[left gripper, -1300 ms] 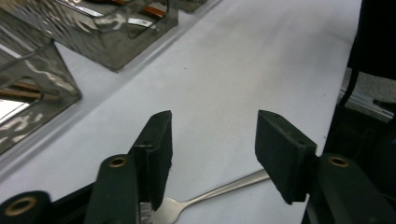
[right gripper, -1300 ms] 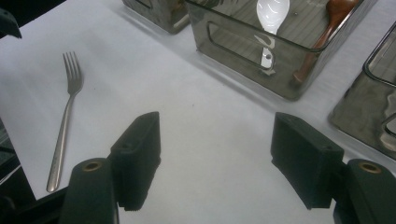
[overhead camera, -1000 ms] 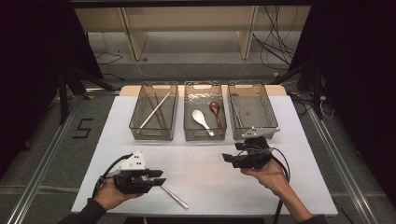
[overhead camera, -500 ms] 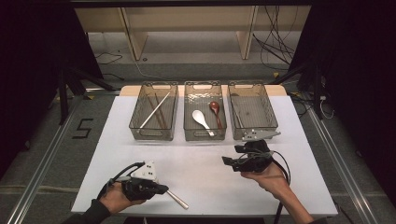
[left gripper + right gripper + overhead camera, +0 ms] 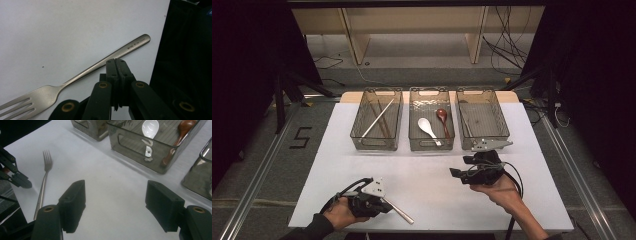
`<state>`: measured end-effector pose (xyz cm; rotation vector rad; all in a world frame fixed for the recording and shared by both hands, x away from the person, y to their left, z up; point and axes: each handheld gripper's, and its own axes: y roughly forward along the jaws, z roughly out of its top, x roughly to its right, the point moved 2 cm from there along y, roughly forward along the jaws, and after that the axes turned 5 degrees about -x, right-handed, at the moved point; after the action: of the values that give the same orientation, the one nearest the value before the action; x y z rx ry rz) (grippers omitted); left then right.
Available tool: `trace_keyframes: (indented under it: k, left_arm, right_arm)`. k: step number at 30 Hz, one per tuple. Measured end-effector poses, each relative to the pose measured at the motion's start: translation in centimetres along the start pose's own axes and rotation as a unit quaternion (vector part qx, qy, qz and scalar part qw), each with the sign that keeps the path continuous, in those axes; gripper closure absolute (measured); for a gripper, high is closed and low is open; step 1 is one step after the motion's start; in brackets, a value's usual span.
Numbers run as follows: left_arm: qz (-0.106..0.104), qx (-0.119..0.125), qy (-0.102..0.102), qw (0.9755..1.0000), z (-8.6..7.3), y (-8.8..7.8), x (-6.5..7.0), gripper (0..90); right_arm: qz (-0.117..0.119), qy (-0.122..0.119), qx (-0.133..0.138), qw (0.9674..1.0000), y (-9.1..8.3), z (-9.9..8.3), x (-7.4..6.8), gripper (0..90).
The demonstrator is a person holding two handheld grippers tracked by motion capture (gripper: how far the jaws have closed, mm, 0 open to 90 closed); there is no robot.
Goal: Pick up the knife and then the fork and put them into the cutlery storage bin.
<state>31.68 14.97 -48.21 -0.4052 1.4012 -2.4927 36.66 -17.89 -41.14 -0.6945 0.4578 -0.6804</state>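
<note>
L gripper (image 5: 115,61) jaws shut together beside fork (image 5: 75,80), nothing between them; R gripper (image 5: 116,202) jaws wide apart, empty.
Fork lies flat on white table (image 5: 432,175) at near-left edge, just by L gripper (image 5: 379,202) in high view. Long axis diagonal there: one end under/at the gripper, other end toward near-right; can't tell tines from handle in that view. L gripper view: handle end up-right, tines low-left, closed jaw tips right at the handle's near side, contact unclear. R gripper view: fork (image 5: 44,178) tines point toward trays, handle toward table's near edge. R gripper (image 5: 462,174) held over table near right tray (image 5: 484,120), well apart from fork. Spoons tray (image 5: 430,122) in middle, chopsticks tray (image 5: 377,120) left.
</note>
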Motion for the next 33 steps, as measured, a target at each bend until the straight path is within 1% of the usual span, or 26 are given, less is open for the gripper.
trace_keyframes:
  k: [5, 7, 8, 11, 15, 19, 22, 25, 29, 33]
  left_arm:
    - [0.007, -0.01, -0.001, 0.9999, 0.0, 0.5, -0.2, 88.8]
    - [0.012, -0.016, 0.004, 0.9998, 0.0, 0.7, -0.2, 88.7]
    - [0.013, -0.015, 0.002, 0.9998, 0.0, 0.8, -0.2, 88.8]
    - [0.02, -0.022, 0.008, 0.9995, 0.1, 1.1, -0.2, 88.7]
    - [0.024, -0.03, 0.014, 0.9992, 0.3, 1.4, -0.2, 88.7]
    - [0.028, -0.021, 0.01, 0.9993, 0.6, 1.5, -0.4, 88.8]
    - [0.032, -0.02, 0.015, 0.9992, 0.8, 1.6, -0.5, 88.8]
    - [0.035, -0.026, 0.023, 0.9988, 0.9, 1.6, -0.5, 88.8]
    - [0.043, -0.027, 0.028, 0.9983, 1.0, 1.7, -0.4, 88.9]
    - [0.052, -0.023, 0.024, 0.9981, 1.2, 1.9, -0.6, 88.9]
  right_arm:
    - [0.001, 0.001, 0.0, 1.0, 0.0, 0.0, 0.0, 33.6]
    - [0.001, 0.001, -0.001, 1.0, -0.1, 0.0, 0.0, 33.6]
    - [0.001, 0.001, 0.0, 1.0, -0.1, 0.0, 0.0, 33.6]
    - [0.001, 0.002, -0.001, 1.0, -0.1, 0.0, 0.0, 33.6]
    - [0.001, 0.002, 0.001, 1.0, -0.2, 0.0, 0.0, 33.7]
    - [0.0, 0.004, 0.002, 1.0, -0.3, 0.0, 0.1, 33.7]
    - [-0.001, 0.005, 0.003, 1.0, -0.3, 0.1, 0.1, 33.8]
    - [-0.001, 0.004, 0.003, 1.0, -0.3, 0.1, 0.1, 33.9]
    - [-0.001, 0.004, 0.004, 1.0, -0.4, 0.1, 0.2, 34.0]
    - [-0.002, 0.003, 0.005, 1.0, -0.4, 0.1, 0.2, 34.0]
